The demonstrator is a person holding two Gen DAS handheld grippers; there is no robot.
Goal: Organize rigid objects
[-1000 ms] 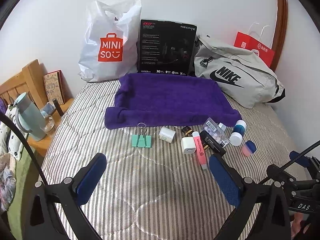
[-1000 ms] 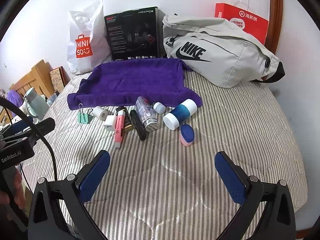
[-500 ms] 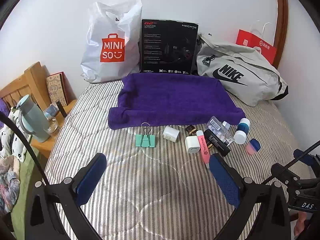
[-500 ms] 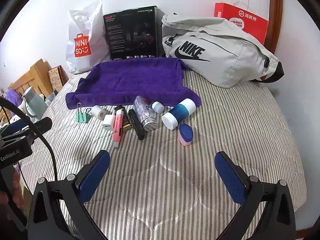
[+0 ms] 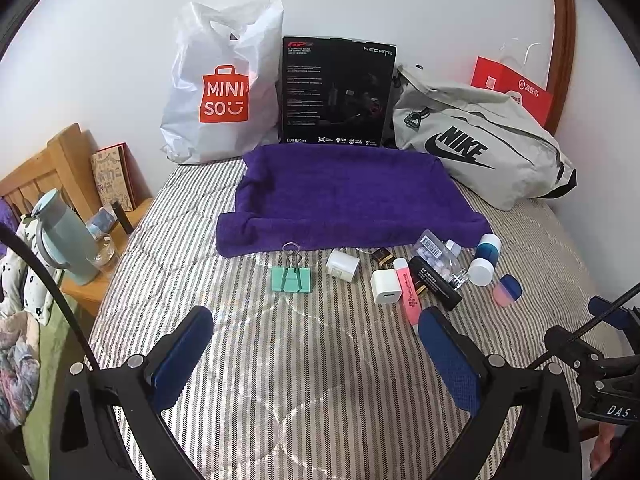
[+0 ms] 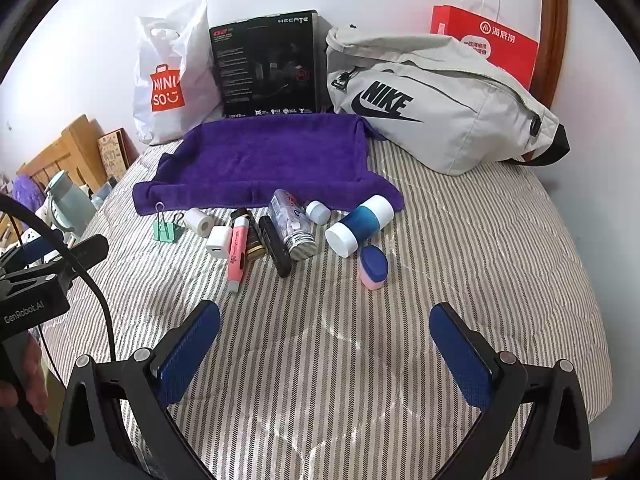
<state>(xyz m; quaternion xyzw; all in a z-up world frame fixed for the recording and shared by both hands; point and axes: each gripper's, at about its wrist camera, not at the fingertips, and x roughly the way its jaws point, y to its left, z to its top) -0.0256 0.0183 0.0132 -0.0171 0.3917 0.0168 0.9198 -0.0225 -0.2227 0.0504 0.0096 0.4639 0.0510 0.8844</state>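
Observation:
A purple towel [image 5: 348,196] lies spread on the striped bed, also in the right wrist view [image 6: 264,160]. In front of it lie a green binder clip [image 5: 291,278], a white roll [image 5: 342,265], a white charger cube [image 5: 386,286], a pink highlighter [image 5: 409,291], a black bar [image 5: 434,283], a clear pill bottle [image 6: 290,224], a blue-and-white jar [image 6: 360,224] and a pink-and-blue case [image 6: 373,266]. My left gripper [image 5: 316,328] is open and empty, short of the clip. My right gripper [image 6: 325,328] is open and empty, short of the case.
Against the wall stand a white Miniso bag [image 5: 220,88], a black box [image 5: 336,92], a grey Nike bag [image 6: 436,96] and a red paper bag [image 6: 488,44]. A wooden nightstand with a green bottle [image 5: 64,236] stands left of the bed.
Both grippers have drawn back and shifted slightly; the objects sit a little farther off in the left view. Nothing on the bed has moved. Both grippers stay open.

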